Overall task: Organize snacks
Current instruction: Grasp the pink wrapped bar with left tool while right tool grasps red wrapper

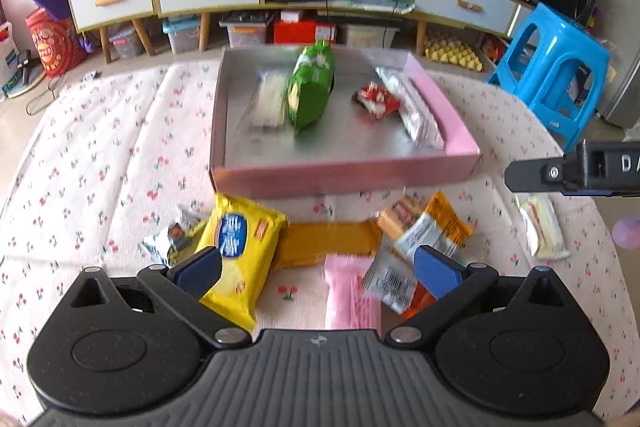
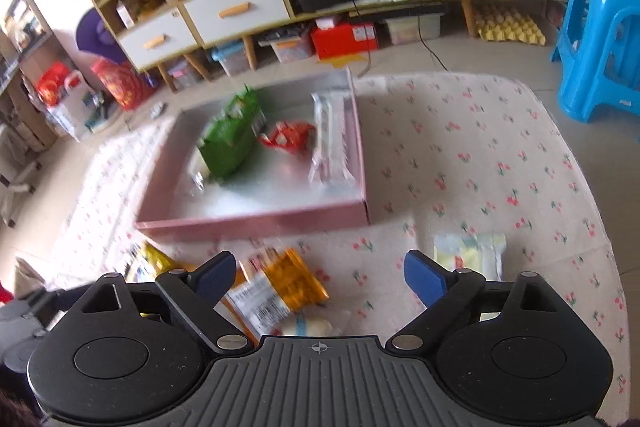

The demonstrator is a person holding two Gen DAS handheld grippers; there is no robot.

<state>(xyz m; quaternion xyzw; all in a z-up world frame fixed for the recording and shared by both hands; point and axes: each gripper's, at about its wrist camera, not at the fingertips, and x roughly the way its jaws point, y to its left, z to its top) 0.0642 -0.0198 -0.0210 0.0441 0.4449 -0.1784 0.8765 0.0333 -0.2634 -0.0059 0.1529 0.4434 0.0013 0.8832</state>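
Blue-padded and spread wide, the left gripper (image 1: 318,273) hovers empty above a loose heap of snacks on the cherry-print cloth (image 1: 100,187) covering the tabletop, its jaws apart as if sizing up the next pick. Beneath it lie a yellow packet (image 1: 240,247), a pink packet (image 1: 350,301) and an orange wrapper (image 1: 440,223), all still outside the pink box (image 1: 344,179) just beyond them. The right gripper (image 2: 320,277), likewise spread and holding nothing, hangs over the orange wrapper (image 2: 288,283), with a pale yellow packet (image 2: 470,253) lying apart to its right. Inside the pink box (image 2: 256,225) a green bag (image 1: 310,87), a small red packet (image 1: 376,99) and a silvery long packet (image 1: 412,111) already rest on the shiny floor, apparently sorted there side by side, which suggests the job is partly done. Behind stands a blue stool (image 1: 556,63).
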